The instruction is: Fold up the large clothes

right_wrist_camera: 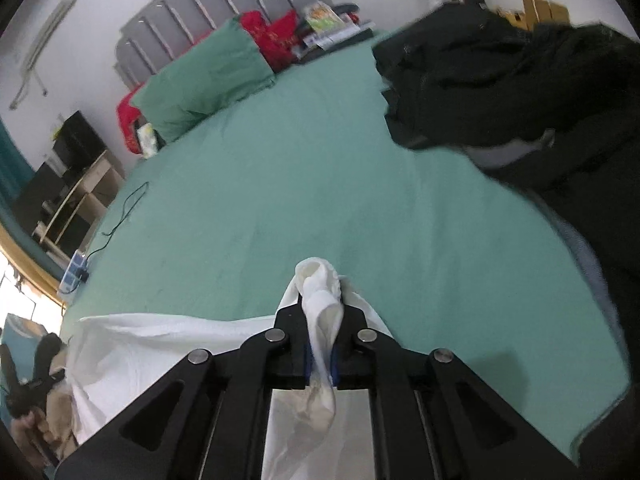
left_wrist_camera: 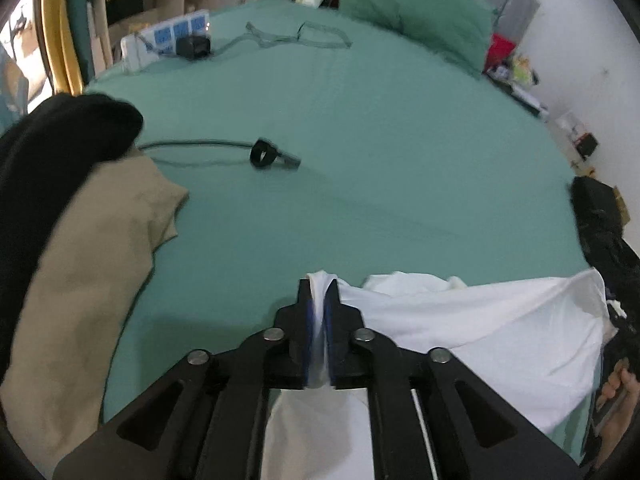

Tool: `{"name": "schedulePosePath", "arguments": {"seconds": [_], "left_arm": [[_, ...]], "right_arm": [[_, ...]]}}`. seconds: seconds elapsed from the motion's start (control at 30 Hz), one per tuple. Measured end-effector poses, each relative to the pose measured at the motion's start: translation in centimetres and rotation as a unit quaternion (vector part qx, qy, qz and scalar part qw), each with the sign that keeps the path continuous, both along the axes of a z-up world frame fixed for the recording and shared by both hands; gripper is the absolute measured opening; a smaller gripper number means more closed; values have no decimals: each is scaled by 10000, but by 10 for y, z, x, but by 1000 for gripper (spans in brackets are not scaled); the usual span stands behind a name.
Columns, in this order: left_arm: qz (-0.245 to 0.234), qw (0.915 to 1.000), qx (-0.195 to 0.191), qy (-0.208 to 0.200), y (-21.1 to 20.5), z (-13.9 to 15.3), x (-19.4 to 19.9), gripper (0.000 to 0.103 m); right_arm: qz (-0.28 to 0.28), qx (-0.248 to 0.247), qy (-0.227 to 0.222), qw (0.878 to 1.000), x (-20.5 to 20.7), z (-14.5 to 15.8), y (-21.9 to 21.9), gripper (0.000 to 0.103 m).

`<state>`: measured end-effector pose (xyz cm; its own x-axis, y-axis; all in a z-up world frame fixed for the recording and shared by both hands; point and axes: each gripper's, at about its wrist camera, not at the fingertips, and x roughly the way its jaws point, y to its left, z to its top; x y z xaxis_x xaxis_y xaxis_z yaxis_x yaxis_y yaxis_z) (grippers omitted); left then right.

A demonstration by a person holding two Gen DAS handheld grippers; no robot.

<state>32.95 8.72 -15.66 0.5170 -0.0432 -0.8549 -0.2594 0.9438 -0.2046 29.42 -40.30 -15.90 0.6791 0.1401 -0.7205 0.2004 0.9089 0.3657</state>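
Observation:
A white garment (left_wrist_camera: 480, 328) hangs stretched between both grippers, low over the green bed sheet (left_wrist_camera: 360, 140). In the left wrist view my left gripper (left_wrist_camera: 319, 286) is shut on a bunched corner of it, and white fabric pokes out past the blue pads. The cloth runs off to the right from there. In the right wrist view my right gripper (right_wrist_camera: 320, 300) pinches another bunched corner of the white garment (right_wrist_camera: 160, 344), which spreads away to the left. Below both grippers the rest of the garment is hidden.
A beige garment (left_wrist_camera: 88, 280) and a black one (left_wrist_camera: 52, 152) lie at the bed's left edge. A cable with a black strap (left_wrist_camera: 262, 154), a power strip (left_wrist_camera: 168, 38) and a green pillow (left_wrist_camera: 416, 16) lie farther off. A dark clothes pile (right_wrist_camera: 520, 80) fills the right side.

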Motion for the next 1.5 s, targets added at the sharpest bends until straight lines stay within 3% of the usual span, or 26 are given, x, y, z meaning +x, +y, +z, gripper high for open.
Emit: {"name": "schedulePosePath", "arguments": {"seconds": [0.07, 0.1, 0.17, 0.2, 0.4, 0.57, 0.63, 0.67, 0.73, 0.93, 0.97, 1.0, 1.03, 1.1, 1.3, 1.5], "left_arm": [[188, 9998, 37, -29, 7, -3, 2, 30], [259, 9996, 55, -98, 10, -1, 0, 32], [431, 9988, 140, -210, 16, 4, -8, 43], [516, 9980, 218, -282, 19, 7, -16, 46], [387, 9979, 387, -357, 16, 8, -67, 47], [37, 9994, 339, 40, 4, -22, -103, 47], [-31, 9990, 354, 284, -1, -36, -112, 47], [-41, 9986, 404, 332, -5, -40, -115, 47], [-90, 9976, 629, 264, -12, -41, -119, 47], [-47, 9967, 783, 201, -22, -45, -119, 47], [-107, 9966, 791, 181, -24, -45, -121, 42], [-187, 9970, 734, 147, -24, -43, -122, 34], [-253, 9976, 622, 142, -23, -42, -123, 9], [-325, 9979, 522, 198, -23, -39, -126, 5], [-192, 9976, 669, -12, -21, -10, -162, 4], [-61, 9994, 324, 65, -20, 0, -204, 4]], "right_arm": [[-109, -128, 139, 9998, 0, -3, -1, 28], [-152, -246, 184, 9994, -1, -2, -1, 35], [-311, -513, 221, 9980, -8, 3, -7, 68], [-407, -560, 209, 9974, -12, 6, -11, 74], [-1025, -135, -26, 9946, -70, 22, -48, 77], [-1099, 367, 204, 9931, -118, 4, -54, 77], [-905, 327, 449, 9943, -128, -7, -45, 72], [-615, 143, 664, 9958, -131, -12, -35, 57], [-323, -103, 901, 9954, -135, -20, -20, 47], [239, 250, 917, 9952, -129, -30, 0, 47], [281, 258, 944, 9948, -128, -33, 4, 42], [337, 134, 945, 9949, -128, -34, 7, 31], [438, 123, 966, 9943, -128, -34, 8, 7], [530, 281, 975, 9934, -131, -32, 5, 7], [661, -120, 854, 9941, -163, -6, 1, 7], [581, -306, 890, 9939, -200, 5, 0, 7]]}}
